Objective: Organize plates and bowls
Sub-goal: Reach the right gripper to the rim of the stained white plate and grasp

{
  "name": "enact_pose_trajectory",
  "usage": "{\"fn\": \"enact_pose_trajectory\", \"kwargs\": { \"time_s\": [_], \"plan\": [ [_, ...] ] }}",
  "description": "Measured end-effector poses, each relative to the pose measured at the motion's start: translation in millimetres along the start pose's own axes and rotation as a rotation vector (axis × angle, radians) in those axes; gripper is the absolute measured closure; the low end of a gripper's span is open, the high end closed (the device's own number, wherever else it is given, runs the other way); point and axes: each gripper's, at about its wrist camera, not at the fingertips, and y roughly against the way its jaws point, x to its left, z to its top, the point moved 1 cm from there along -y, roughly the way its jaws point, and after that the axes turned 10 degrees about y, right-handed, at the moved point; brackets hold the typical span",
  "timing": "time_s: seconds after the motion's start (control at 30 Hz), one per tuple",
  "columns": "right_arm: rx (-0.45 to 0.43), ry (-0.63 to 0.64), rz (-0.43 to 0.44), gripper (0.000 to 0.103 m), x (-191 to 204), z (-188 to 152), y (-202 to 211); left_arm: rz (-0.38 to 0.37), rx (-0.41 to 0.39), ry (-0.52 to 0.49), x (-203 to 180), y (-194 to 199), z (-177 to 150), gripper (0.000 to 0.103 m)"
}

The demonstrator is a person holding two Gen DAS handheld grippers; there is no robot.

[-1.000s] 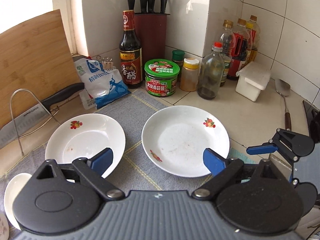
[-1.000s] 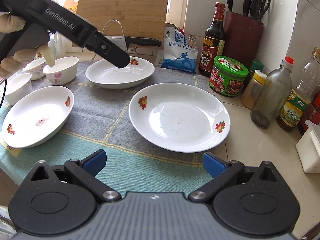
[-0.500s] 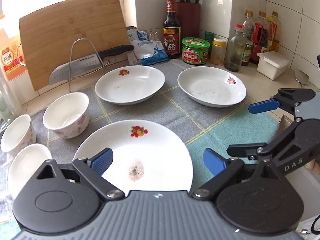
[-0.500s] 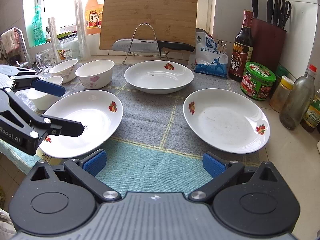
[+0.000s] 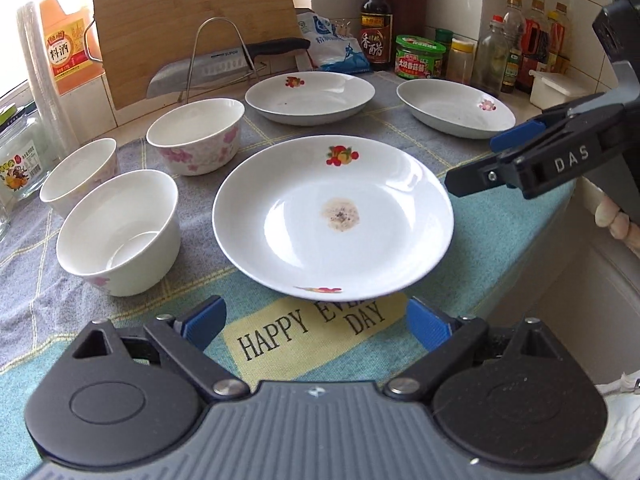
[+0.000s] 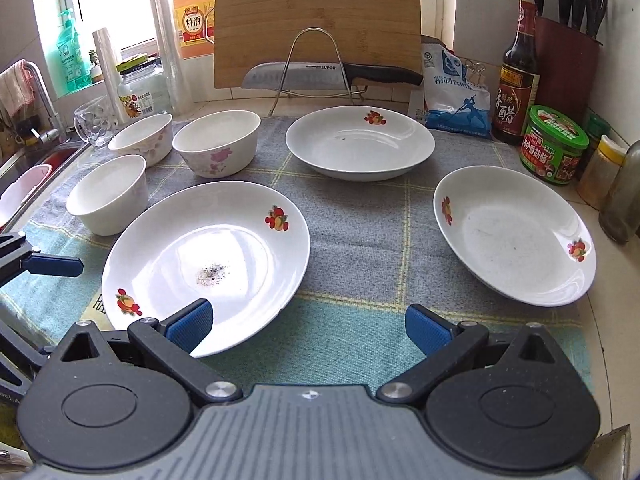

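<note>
Left gripper (image 5: 316, 322): fingers wide, empty.
Right gripper (image 6: 308, 326): fingers wide, empty.
Risk: soiled plate (image 5: 333, 216) overhangs the mat; a clumsy grab could tip it.

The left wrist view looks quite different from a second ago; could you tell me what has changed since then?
The left tongs pulled back from the two far plates toward the counter's near edge, so the near plate with the brown stain and the three bowls have come into view. The right tongs drew back too. Both stayed open and empty; no dish moved or was grasped.
</note>
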Motion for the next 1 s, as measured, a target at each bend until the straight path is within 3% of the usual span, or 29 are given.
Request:
{"fn": "enact_pose_trajectory", "kwargs": {
  "time_s": [0.4, 0.6, 0.83, 1.0],
  "plan": [
    [0.082, -0.003, -0.009, 0.0, 34, 7, -14, -0.095, 0.011, -0.049, 15, -26, -7, 0.006],
    [0.119, 0.048, 0.055, 0.0, 33, 9, -34, -0.088, 0.0, -0.042, 14, -34, -5, 0.0],
    [0.172, 0.076, 0.152, 0.0, 22, 12, -60, -0.072, 0.008, -0.023, 15, -36, -1, 0.0],
    [0.212, 0.158, 0.166, 0.0, 26, 16, -66, -0.057, 0.02, -0.008, 14, -37, 1, 0.0]
  ]
}}
